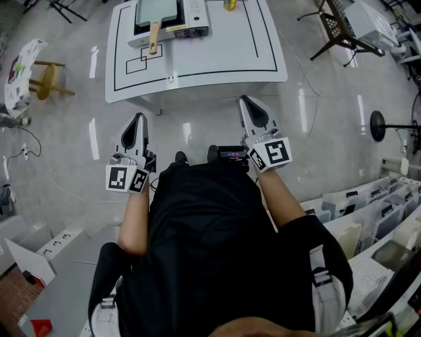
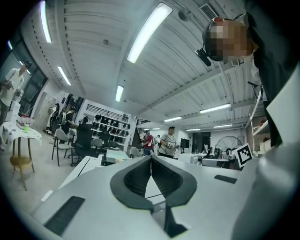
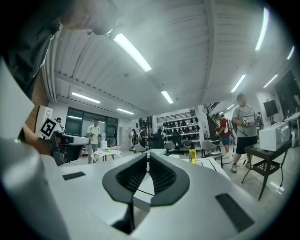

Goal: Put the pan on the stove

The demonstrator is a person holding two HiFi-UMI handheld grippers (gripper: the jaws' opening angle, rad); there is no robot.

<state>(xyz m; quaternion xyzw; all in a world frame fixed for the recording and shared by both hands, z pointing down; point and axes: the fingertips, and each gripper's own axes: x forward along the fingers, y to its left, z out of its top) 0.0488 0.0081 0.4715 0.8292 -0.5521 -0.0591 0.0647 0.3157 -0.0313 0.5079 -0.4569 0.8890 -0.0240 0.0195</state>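
Observation:
A square grey-green pan (image 1: 157,11) with a wooden handle (image 1: 154,37) rests on the white portable stove (image 1: 195,20) at the far side of the white table (image 1: 217,56). Both grippers hang over the floor on my side of the table's near edge, pointing level at it. My left gripper (image 1: 139,116) is shut with nothing in it; in the left gripper view its jaws (image 2: 151,157) meet in a closed line. My right gripper (image 1: 244,99) is also shut and holds nothing, its jaws (image 3: 148,154) touching at the tips.
Black lines mark the tabletop, and a small yellow object (image 1: 229,4) stands at its far edge. A wooden stool (image 1: 46,79) and round white table (image 1: 20,66) stand left. Black stands (image 1: 342,33) and a round base (image 1: 378,125) are right, bins (image 1: 368,210) lower right.

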